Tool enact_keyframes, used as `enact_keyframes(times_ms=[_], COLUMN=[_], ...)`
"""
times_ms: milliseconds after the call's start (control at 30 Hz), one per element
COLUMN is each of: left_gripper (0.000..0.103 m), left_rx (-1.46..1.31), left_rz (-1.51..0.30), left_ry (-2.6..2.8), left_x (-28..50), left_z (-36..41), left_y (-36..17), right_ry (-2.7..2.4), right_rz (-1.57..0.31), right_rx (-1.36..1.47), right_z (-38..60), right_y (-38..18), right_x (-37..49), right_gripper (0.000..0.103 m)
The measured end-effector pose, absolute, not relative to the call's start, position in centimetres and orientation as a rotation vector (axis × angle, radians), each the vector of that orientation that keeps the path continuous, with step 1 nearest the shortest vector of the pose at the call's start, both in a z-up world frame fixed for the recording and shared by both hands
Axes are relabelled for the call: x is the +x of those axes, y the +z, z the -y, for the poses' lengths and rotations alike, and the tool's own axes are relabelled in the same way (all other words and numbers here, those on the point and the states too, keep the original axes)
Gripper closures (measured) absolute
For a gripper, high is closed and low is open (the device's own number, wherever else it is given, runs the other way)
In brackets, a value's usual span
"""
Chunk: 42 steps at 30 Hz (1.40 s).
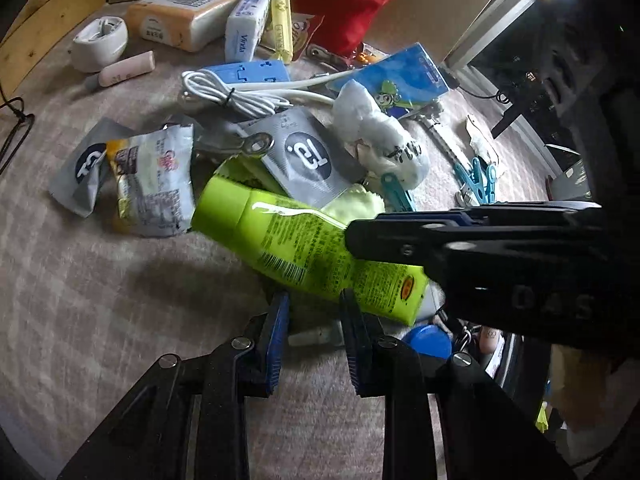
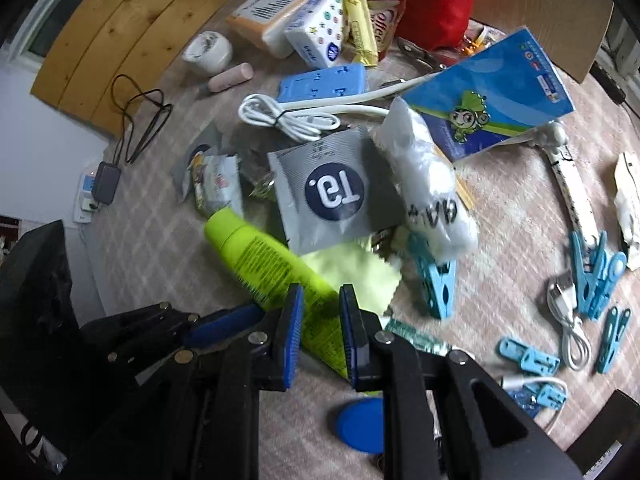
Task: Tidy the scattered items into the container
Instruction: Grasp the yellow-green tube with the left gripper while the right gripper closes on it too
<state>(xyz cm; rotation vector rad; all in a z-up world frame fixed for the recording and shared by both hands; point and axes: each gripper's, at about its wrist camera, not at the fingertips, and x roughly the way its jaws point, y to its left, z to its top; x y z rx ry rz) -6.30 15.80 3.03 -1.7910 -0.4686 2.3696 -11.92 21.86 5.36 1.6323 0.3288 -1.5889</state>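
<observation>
A lime green tube (image 1: 288,240) lies tilted over the pile of scattered items on the cloth-covered table. My right gripper (image 2: 320,338) is shut on the flat crimped end of the tube (image 2: 272,264); it reaches in from the right in the left wrist view (image 1: 360,236). My left gripper (image 1: 314,344) is open and empty, just below the tube. A cardboard box (image 2: 560,12) stands at the back of the table. A grey T9 sachet (image 2: 332,192), a white cable (image 2: 288,116) and a white plastic bag (image 2: 428,184) lie beyond the tube.
Blue clothes pegs (image 2: 596,272) and a white cable lie at the right. A blue booklet (image 2: 488,96), blue power strip (image 2: 324,80), tissue packs (image 2: 316,28), red bag (image 2: 432,4) and white cup (image 2: 208,52) lie further back. A blue round lid (image 2: 360,424) is near my grippers.
</observation>
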Motion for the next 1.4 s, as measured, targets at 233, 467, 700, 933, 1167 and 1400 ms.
enact_keyframes(times_ms=[233, 467, 700, 933, 1167, 1400], left_gripper=[0.072, 0.072, 0.071, 0.079, 0.083, 0.077], left_rx=[-1.781, -1.765, -1.741, -1.709, -1.736, -1.731], left_rz=[0.446, 0.436, 0.437, 0.409, 0.345, 0.406], left_ry=[2.367, 2.351, 2.345, 2.338, 2.312, 2.296], left_x=[-7.3, -7.6, -7.8, -7.5, -7.5, -7.5], left_z=[-15.8, -16.3, -16.2, -16.7, -18.3, -17.4], left_y=[3.0, 3.0, 2.8, 3.9, 3.4, 2.6], right_ry=[-1.525, -1.532, -1.520, -1.504, -1.553, -1.560], right_rz=[-0.295, -0.240, -0.184, -0.096, -0.154, -0.111], right_rx=[1.670, 1.680, 1.676, 1.674, 1.644, 1.714], right_z=[-21.5, -22.2, -22.5, -22.9, -22.2, -23.5], right_y=[4.4, 4.2, 4.0, 5.1, 6.0, 3.5], right_x=[-12.5, -12.3, -12.5, -12.2, -11.6, -12.8], right_gripper=[0.080, 0.078, 0.074, 0.083, 0.096, 0.074])
